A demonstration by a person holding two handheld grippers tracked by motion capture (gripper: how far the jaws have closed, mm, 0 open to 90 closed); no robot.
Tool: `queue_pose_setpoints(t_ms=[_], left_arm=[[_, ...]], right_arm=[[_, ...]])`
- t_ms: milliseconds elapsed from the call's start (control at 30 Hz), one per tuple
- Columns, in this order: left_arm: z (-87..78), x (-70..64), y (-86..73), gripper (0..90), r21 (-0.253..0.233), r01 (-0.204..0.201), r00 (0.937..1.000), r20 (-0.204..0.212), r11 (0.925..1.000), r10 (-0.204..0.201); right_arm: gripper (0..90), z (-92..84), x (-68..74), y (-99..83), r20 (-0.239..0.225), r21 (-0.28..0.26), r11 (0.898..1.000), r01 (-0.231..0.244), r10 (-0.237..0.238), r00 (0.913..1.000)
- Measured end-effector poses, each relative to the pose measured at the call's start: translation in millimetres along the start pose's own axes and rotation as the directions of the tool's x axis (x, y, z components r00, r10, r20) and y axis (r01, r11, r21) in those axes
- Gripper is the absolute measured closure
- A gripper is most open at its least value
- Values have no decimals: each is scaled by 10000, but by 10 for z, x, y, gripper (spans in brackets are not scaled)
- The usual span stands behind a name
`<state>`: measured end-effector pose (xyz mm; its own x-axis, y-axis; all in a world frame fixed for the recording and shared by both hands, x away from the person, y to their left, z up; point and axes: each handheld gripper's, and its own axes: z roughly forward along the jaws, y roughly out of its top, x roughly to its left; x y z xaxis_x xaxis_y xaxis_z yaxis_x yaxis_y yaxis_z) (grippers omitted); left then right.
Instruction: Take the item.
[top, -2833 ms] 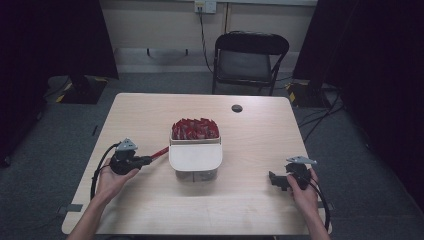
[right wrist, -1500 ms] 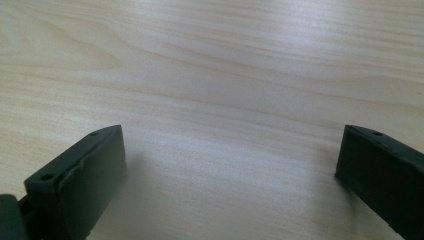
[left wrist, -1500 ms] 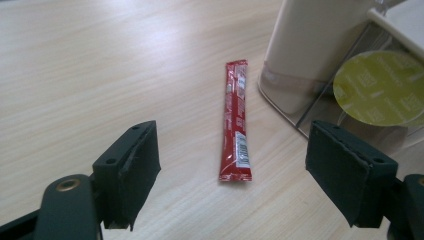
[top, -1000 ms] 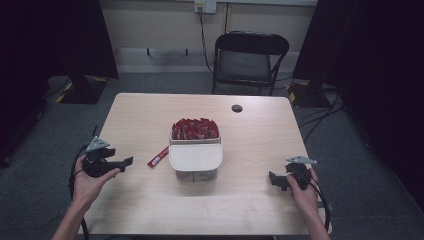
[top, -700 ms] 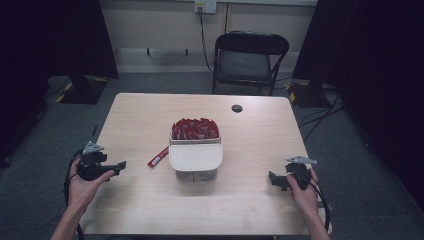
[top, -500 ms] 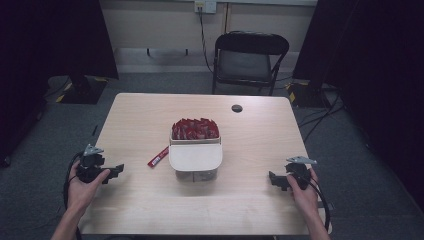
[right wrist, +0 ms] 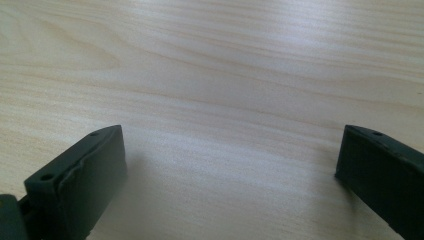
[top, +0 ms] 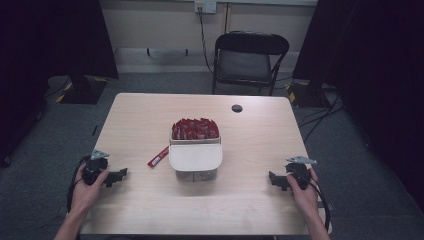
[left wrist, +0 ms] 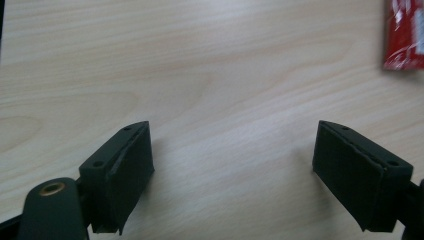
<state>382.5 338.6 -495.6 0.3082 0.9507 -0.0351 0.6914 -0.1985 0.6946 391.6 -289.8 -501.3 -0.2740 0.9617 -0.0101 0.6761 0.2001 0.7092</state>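
The left gripper (top: 119, 176) rests low over the table (top: 140, 120) near its left edge, held in the person's left hand (top: 86, 187), with its 2 jaws spread wide and nothing between them; in the left gripper view the gap between the jaws (left wrist: 232, 170) spans bare wood grain. A single red packet (top: 158, 156) lies flat on the wood ahead of this gripper and toward the table centre, apart from the jaws; in the left gripper view only its lower corner (left wrist: 405, 35) enters at the upper right, beyond the right-hand jaw. Just past the packet stands a white container (top: 195, 156) holding a row of upright red packets (top: 195, 129) in its far compartment. The right gripper (top: 276, 181) rests near the right edge in the right hand (top: 301, 190), jaws likewise set wide on nothing, with bare wood (right wrist: 230, 150) ahead of it. Open tabletop lies between each gripper and the container. A small black disc (top: 237, 108) sits near the far edge, well apart from both tools. A black folding chair (top: 248, 62) stands beyond the far edge.
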Motion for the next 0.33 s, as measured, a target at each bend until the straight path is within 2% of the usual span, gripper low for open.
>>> queue_pose_setpoints(t_ms=[67, 167, 333], left_arm=[[16, -19, -22, 152, -173, -181, 9997, -159, 9997, 178], [40, -37, -60, 119, -584, -101, 9997, -216, 9982, 89], [44, -42, -59, 106, -561, -147, 9996, -234, 9983, 134]], right_arm=[[0, 0, 0, 0, 1, -1, 10000, 3, -3, 10000], [0, 0, 0, 0, 1, 1, 10000, 3, -3, 10000], [0, 0, 0, 0, -3, 1, 10000, 5, -5, 10000]])
